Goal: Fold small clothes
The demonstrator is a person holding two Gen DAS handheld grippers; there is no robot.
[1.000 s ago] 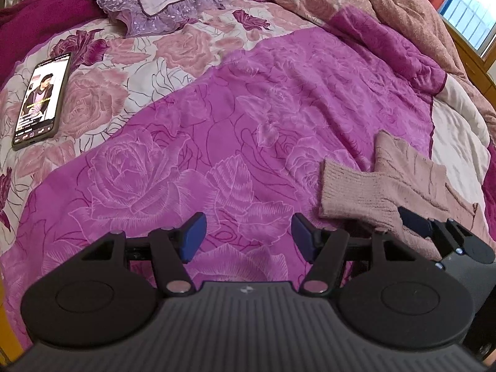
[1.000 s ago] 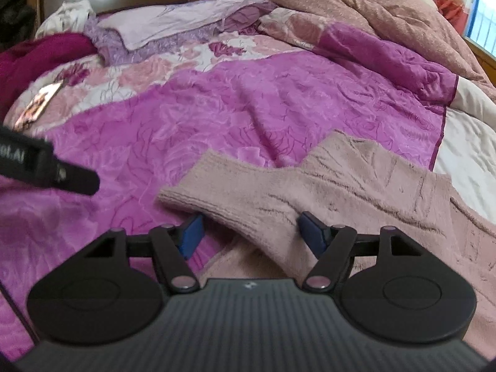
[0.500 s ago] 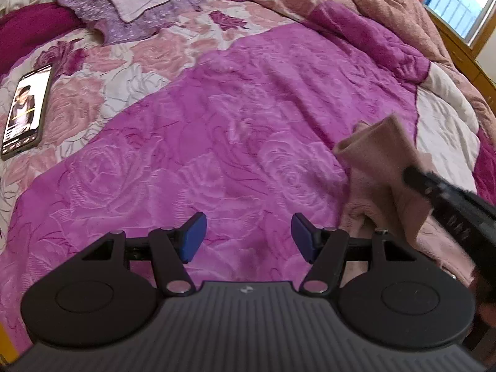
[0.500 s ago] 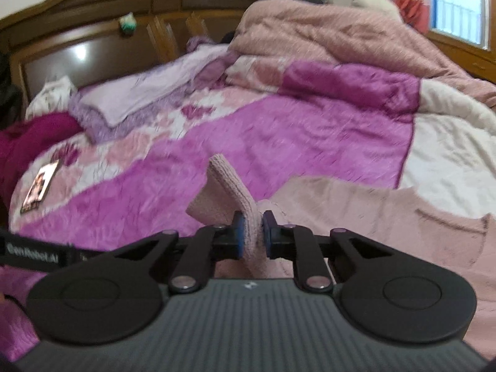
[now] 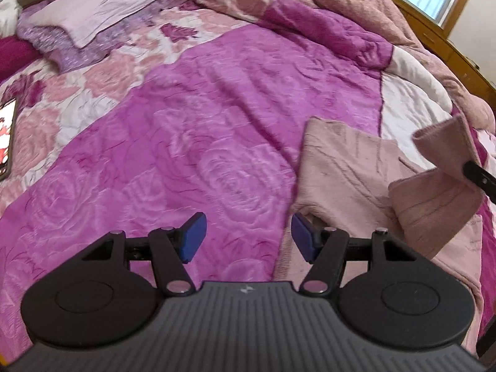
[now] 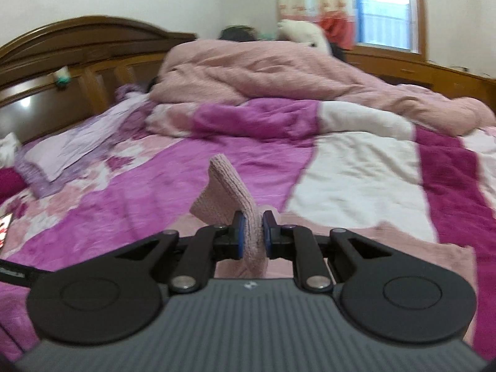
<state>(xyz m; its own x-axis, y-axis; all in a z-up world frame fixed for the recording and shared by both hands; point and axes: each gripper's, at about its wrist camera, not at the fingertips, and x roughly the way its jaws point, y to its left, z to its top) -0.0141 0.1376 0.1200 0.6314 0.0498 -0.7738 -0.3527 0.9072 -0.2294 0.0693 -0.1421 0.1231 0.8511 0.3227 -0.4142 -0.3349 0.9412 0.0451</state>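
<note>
A small pink knit sweater point(image 5: 344, 170) lies flat on the magenta rose-patterned bedspread point(image 5: 192, 142), at the right of the left wrist view. My right gripper point(image 6: 251, 236) is shut on the sweater's sleeve point(image 6: 231, 190), which stands up between the blue pads. In the left wrist view that sleeve point(image 5: 446, 167) is lifted and carried over the sweater's body, with the right gripper's black tip at the right edge. My left gripper point(image 5: 246, 237) is open and empty, low over the bedspread just left of the sweater's near edge.
A phone point(image 5: 6, 130) with a lit screen lies at the left edge of the bed. A lilac pillow point(image 5: 93, 12) and a bunched pink quilt point(image 6: 279, 74) lie at the far side. The wooden headboard point(image 6: 62, 55) is behind, a window point(image 6: 384, 6) to the right.
My right gripper closed on the sleeve, lifted it, and has swung it rightward over the sweater's body. My left gripper stayed open and drifted slightly toward the sweater.
</note>
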